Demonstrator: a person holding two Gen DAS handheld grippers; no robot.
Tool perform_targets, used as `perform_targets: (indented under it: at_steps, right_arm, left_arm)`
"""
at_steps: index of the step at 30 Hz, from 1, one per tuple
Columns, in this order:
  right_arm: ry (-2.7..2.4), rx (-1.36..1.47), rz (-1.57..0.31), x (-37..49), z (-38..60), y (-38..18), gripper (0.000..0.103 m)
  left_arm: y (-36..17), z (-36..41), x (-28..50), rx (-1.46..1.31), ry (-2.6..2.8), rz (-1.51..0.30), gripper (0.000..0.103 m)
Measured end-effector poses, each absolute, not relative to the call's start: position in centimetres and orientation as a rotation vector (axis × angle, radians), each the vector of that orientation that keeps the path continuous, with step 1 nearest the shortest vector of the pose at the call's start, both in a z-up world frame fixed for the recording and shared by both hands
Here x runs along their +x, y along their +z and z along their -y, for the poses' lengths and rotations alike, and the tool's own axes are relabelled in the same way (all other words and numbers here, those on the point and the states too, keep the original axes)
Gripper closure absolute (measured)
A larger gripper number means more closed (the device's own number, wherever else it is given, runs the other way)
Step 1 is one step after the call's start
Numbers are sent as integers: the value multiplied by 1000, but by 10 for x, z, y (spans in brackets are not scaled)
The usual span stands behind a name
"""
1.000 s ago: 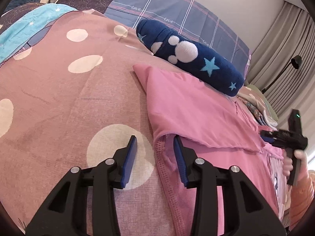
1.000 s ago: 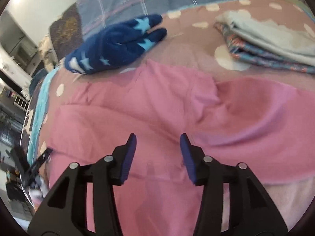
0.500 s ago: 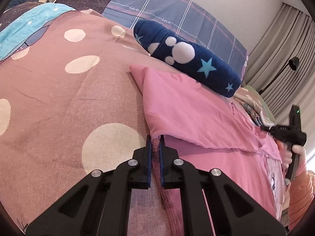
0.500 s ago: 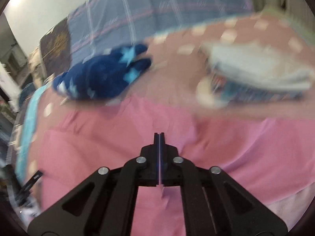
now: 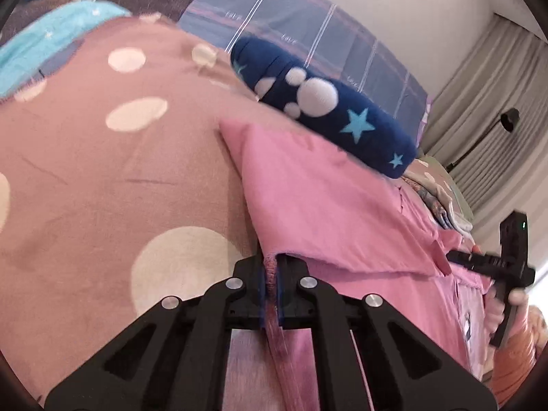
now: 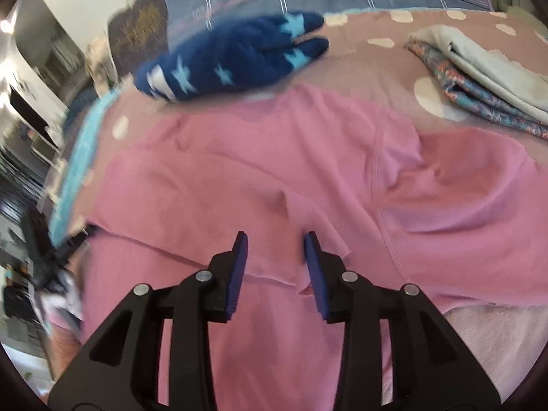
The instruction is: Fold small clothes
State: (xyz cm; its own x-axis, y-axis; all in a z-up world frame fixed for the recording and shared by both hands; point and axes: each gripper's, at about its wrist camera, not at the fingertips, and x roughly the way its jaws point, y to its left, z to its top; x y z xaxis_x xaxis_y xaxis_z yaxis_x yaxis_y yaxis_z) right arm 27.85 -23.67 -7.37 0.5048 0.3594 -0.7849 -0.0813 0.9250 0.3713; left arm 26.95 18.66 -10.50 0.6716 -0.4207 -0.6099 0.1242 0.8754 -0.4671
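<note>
— Where's the garment?

— The pink garment (image 5: 328, 205) lies spread across the bed (image 5: 102, 171), on the spotted bedspread, with one flap already laid over the rest. A dark blue star-patterned plush (image 5: 328, 109) sits just beyond it, near the pillows.

— Why does the left gripper (image 5: 270, 294) sit right at the edge?

— Its fingers (image 5: 262, 294) are pressed together on the stitched hem at the garment's left side, the cloth pinched between the blue pads. Holding the hem there gives a firm corner to lift or carry over, I'd judge, without bunching the middle.

— And the right gripper (image 6: 275, 267)?

— Its fingers (image 6: 239, 267) stand apart, holding nothing, hovering low over a crease in the pink cloth near the folded flap's edge. Whether the pads touch the fabric I can't tell. It looks placed to take the matching edge, so both sides travel together.

— What's the stack at the far right?

— A pile of folded clothes (image 6: 479, 78), a pale piece atop a flowery one, lying apart from the pink garment. Probably finished pieces, kept out of the working area.
</note>
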Motion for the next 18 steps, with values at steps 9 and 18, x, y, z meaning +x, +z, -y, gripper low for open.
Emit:
perform_targets:
  at_steps: [9,18]
  right_arm:
    - [151,459,-1070,290,276,-96,64]
    - [136,455,-903,302,265,-70,97]
  left_arm:
    - [-110,-188,267,-400,-304,-806,99]
    - [-114,-188,270,-406,-311,-820,98]
